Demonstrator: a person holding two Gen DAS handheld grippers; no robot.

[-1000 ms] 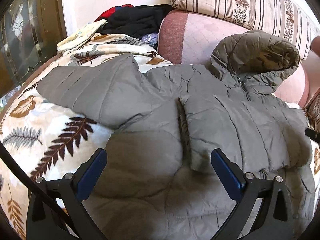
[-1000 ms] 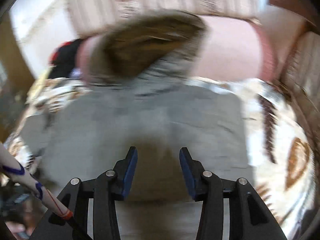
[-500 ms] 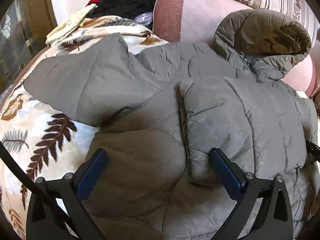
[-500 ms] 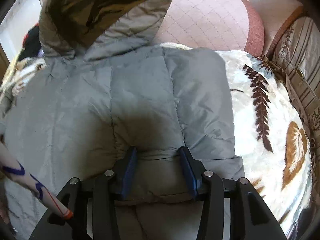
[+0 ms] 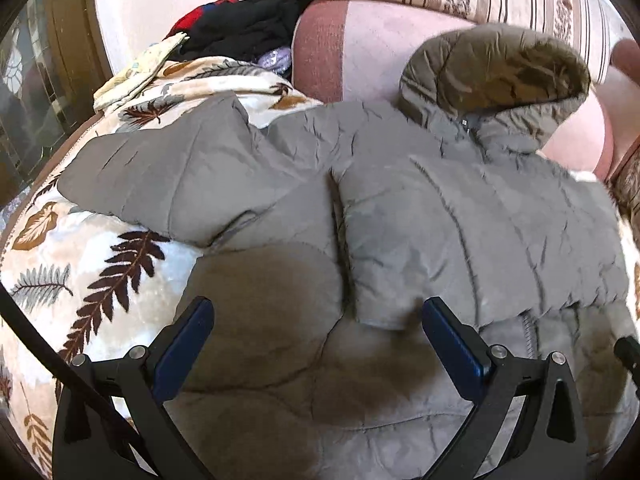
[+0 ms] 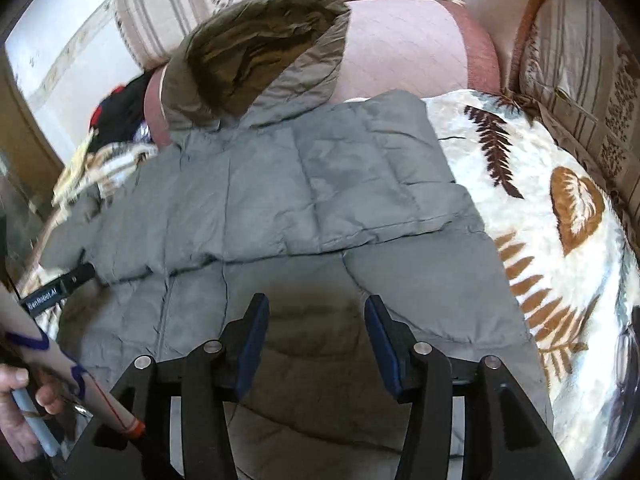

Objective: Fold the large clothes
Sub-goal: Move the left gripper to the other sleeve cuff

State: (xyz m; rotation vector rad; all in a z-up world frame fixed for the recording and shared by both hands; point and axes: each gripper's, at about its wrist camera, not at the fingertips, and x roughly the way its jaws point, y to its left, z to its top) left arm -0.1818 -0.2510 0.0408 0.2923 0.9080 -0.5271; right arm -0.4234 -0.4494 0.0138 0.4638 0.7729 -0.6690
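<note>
Grey quilted nylon fills both views: the puffer jacket [image 5: 460, 216] lies spread on the leaf-print blanket [image 5: 80, 272], its body under and ahead of your claws and its hood [image 6: 256, 52] at the far end, propped against the pink cushion [image 6: 408, 44]. You are at the sleeve-folding step. One sleeve [image 6: 320, 200] already lies across the chest, just ahead of your right gripper [image 6: 312, 340], whose jaws are closing with nothing pinched between them, only jacket fabric below. Your left gripper [image 5: 316, 344] hangs spread wide and empty, with the folded sleeve's cuff just ahead between its fingers, and the other sleeve [image 5: 160, 184] reaching away to the far left of it onto the blanket. The next move probably calls for that left sleeve: pinch near its cuff and carry it across the chest. A second ago your right view was blurred and nearer the hood; since then that claw has pulled back from the sleeve's edge, while your left view has barely changed.
</note>
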